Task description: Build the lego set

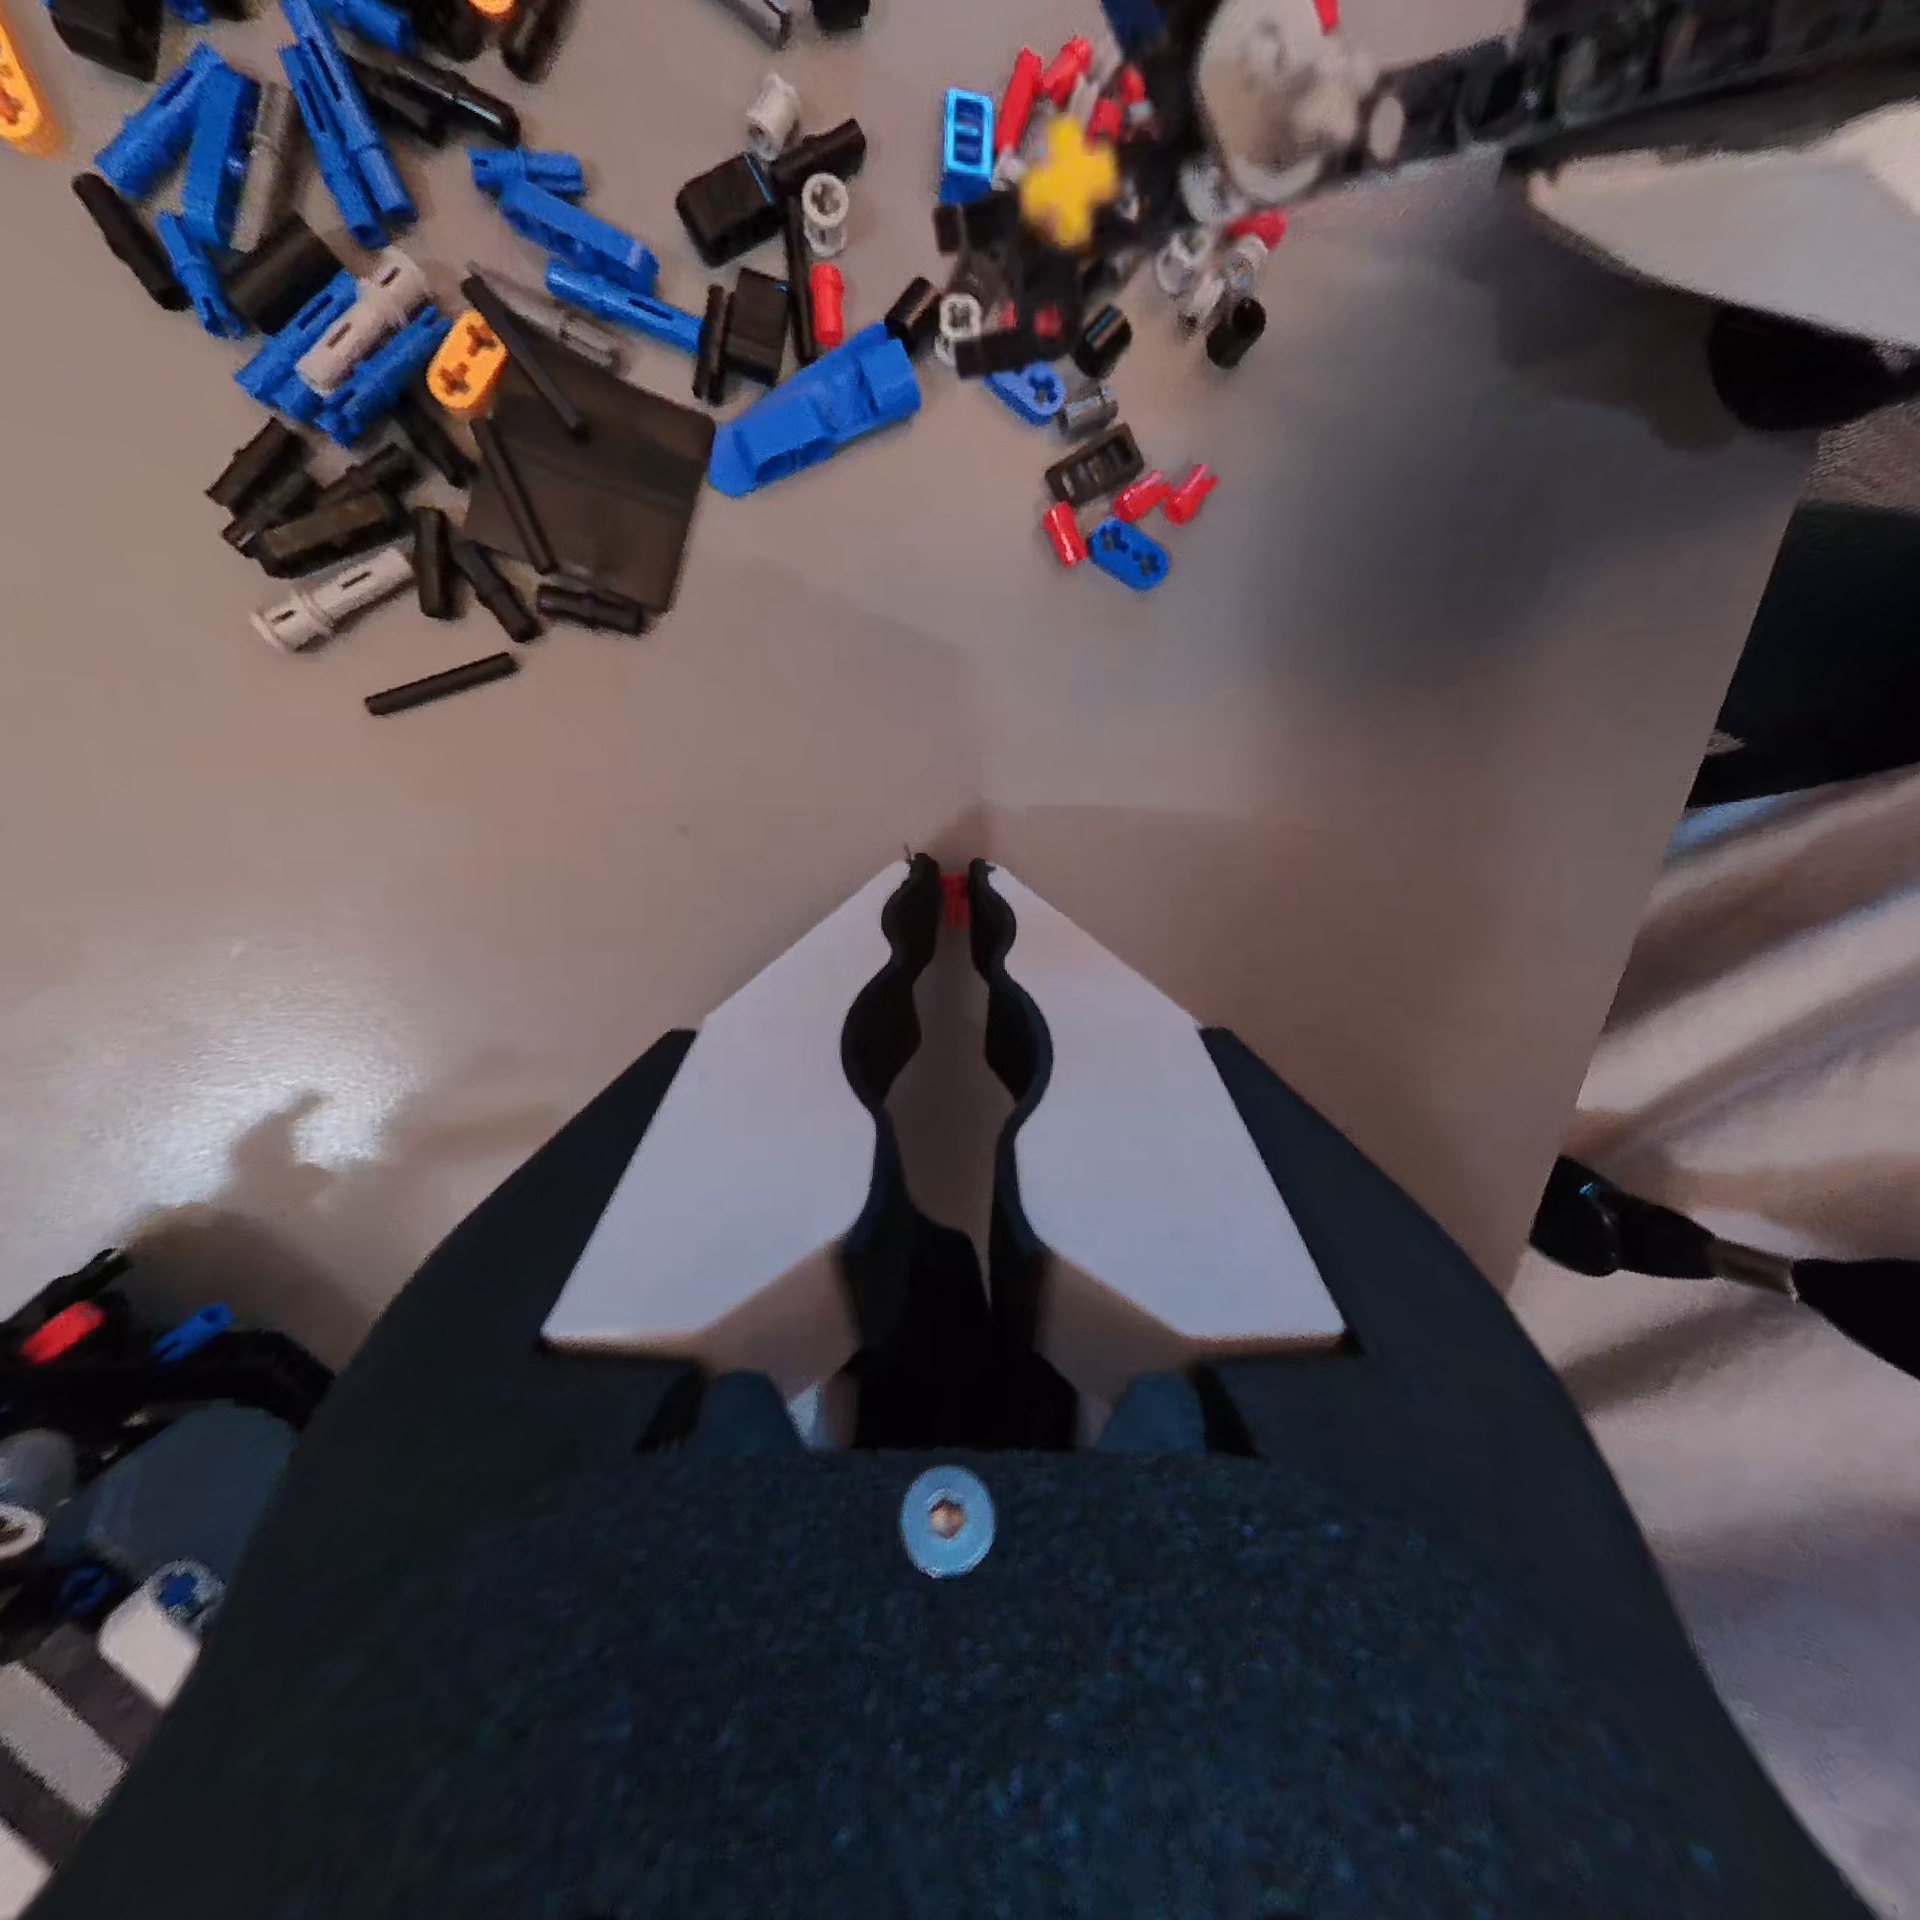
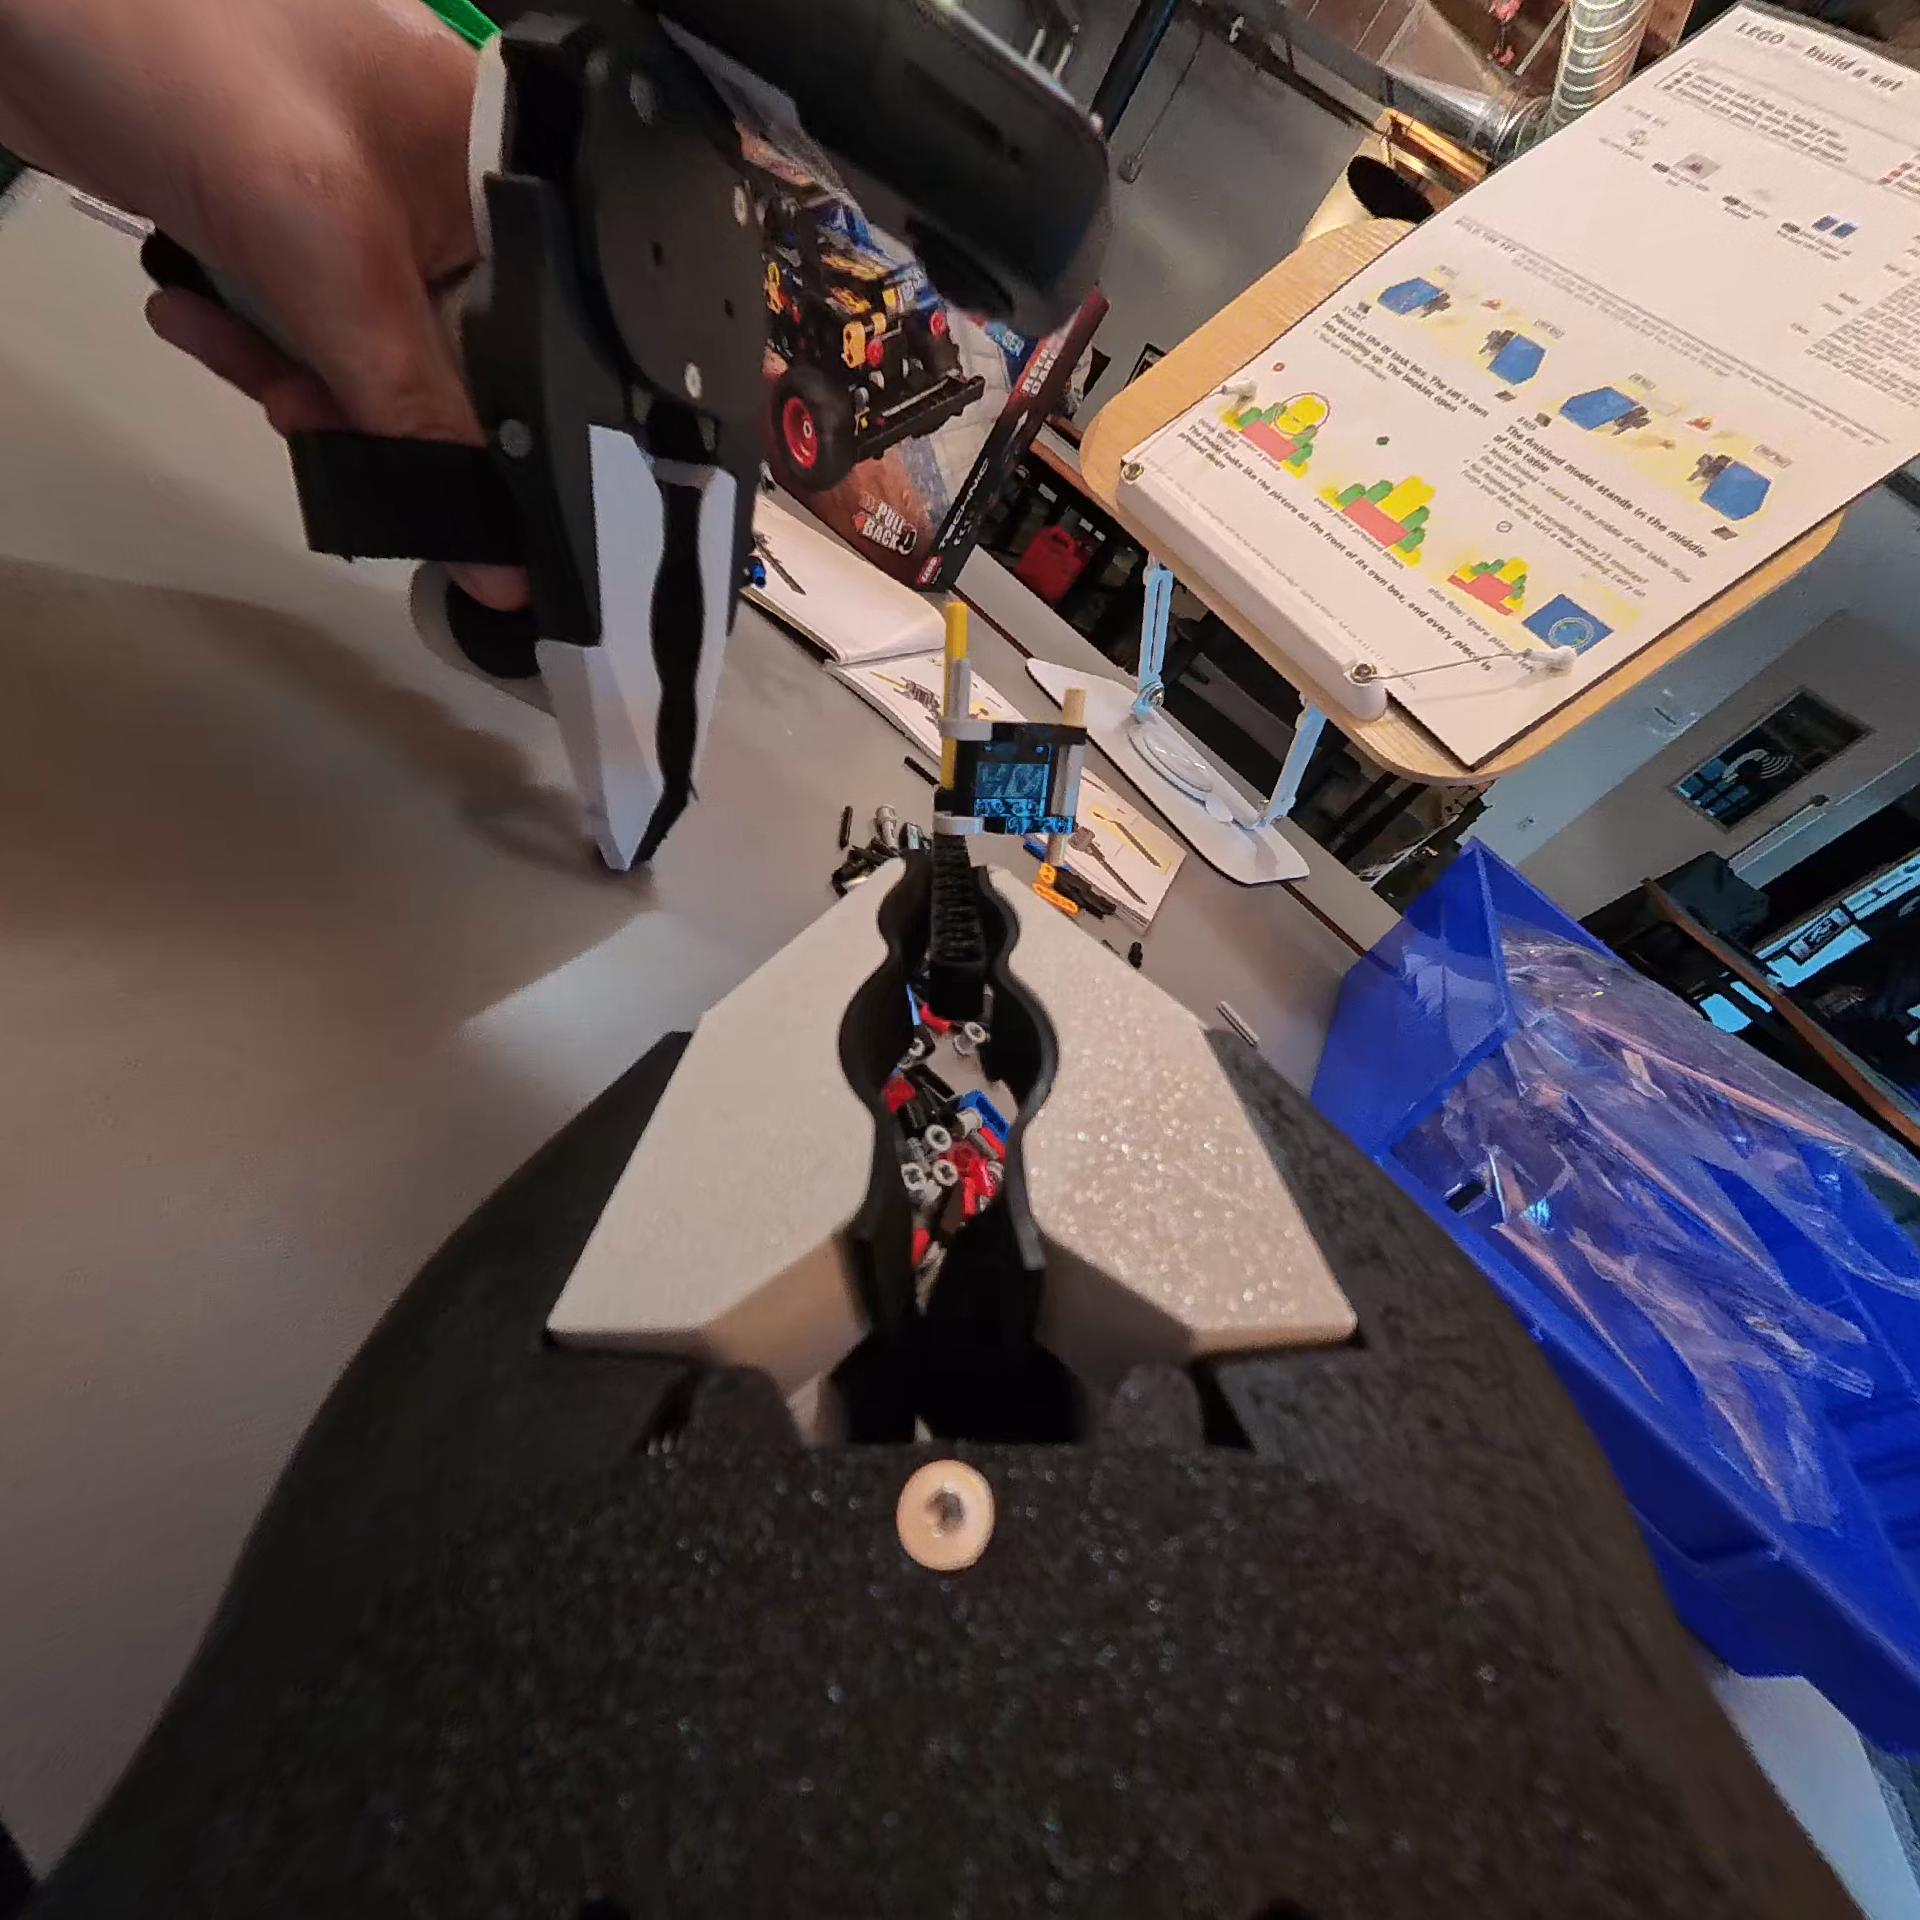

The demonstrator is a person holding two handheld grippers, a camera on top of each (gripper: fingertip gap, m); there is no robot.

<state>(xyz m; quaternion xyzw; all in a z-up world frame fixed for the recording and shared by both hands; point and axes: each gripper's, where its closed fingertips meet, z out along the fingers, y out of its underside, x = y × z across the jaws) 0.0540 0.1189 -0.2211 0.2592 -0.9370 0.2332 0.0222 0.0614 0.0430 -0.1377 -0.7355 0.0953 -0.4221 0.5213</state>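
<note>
We are pinching a tiny red peg (image 1: 954,900) between the tips of our left gripper (image 1: 951,883), whose fingers are closed on it just above the bare grey table (image 1: 416,883); the peg is barely showing, so we cannot tell its exact shape. In our right gripper (image 2: 961,883) we are clamping the black toothed stem of a small half-built assembly (image 2: 1013,779), and it is sticking up past the fingertips, with a black and blue block, a yellow rod (image 2: 954,665) and a tan rod (image 2: 1072,717) rising from it. Seen from the right wrist, the left gripper (image 2: 634,847) is pointing down at the table, with a hand (image 2: 270,208) wrapped around its handle, and it is standing well apart from the assembly. Farther out on the table we are looking at a wide scatter of loose pieces (image 1: 582,301), blue, black, grey, red and orange, along with a larger blue part (image 1: 821,410) and a dark flat panel (image 1: 603,488). Beyond those, an open booklet (image 2: 883,634) is lying flat, the set's box (image 2: 904,416) is standing behind it, an instruction sheet on a stand (image 2: 1507,416) is leaning at the right, and a blue bin (image 2: 1558,1195) holding clear bags is sitting beside the table. Judging by the small assembly and the many unused pieces, we are still early in the build; the peg seems meant for the assembly next, and most of the set is waiting.
</note>
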